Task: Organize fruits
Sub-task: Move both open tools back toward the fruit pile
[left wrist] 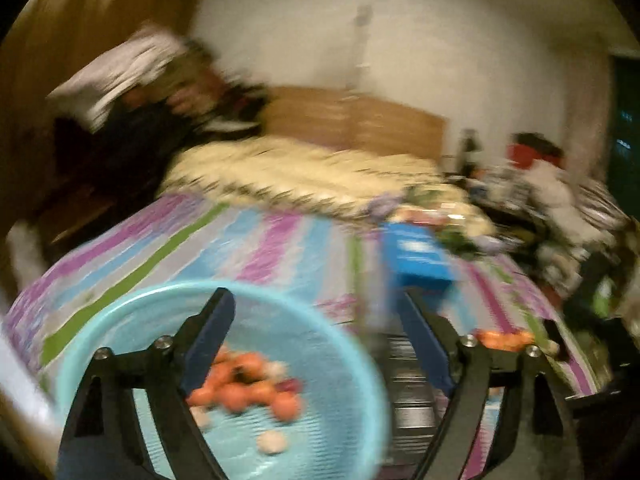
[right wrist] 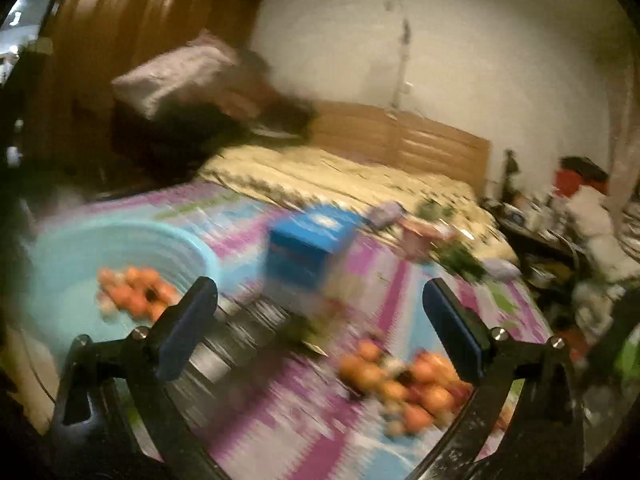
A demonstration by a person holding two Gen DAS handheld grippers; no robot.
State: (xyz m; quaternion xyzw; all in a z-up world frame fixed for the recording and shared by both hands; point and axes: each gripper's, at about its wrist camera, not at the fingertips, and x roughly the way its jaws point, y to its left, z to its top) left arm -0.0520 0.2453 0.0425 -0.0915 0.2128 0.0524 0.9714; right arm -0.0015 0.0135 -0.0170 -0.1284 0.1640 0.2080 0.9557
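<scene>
Both views are motion-blurred. A light blue basket (left wrist: 352,364) sits on a striped purple, blue and green bedsheet and holds a pile of orange fruits (left wrist: 244,388) with a few pale ones. My left gripper (left wrist: 316,336) is open and empty, just above the basket's right side. In the right wrist view the basket (right wrist: 168,248) is at the left with fruits (right wrist: 136,292) in it. A loose pile of orange fruits (right wrist: 404,384) lies on the sheet at lower right. My right gripper (right wrist: 316,320) is open and empty, above the sheet between the basket and the pile.
A blue box (left wrist: 420,256) stands on the sheet beyond the basket; it also shows in the right wrist view (right wrist: 308,248). A ribbed metal item (left wrist: 408,392) lies beside the basket. A cream quilt (left wrist: 304,172), wooden headboard and a cluttered side table (right wrist: 548,232) are behind.
</scene>
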